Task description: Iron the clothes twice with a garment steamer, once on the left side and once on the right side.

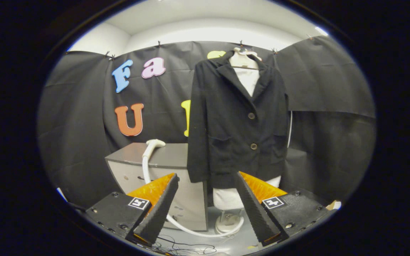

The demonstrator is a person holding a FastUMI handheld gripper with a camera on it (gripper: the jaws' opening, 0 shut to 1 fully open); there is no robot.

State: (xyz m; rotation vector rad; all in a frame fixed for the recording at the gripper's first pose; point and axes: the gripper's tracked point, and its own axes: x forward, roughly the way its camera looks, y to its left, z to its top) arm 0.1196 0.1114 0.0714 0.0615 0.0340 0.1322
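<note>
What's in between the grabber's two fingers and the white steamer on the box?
Nothing solid: the open gripper holds nothing, and ahead stands only the grey cabinet's front, with the steamer on top and its hose hanging down.

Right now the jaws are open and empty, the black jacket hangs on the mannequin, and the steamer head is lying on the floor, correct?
Not quite. The gripper view shows the steamer head resting on top of the grey cabinet, not on the floor. The rest holds: the gripper has its jaws open and empty, and the black jacket hangs on the mannequin.
</note>
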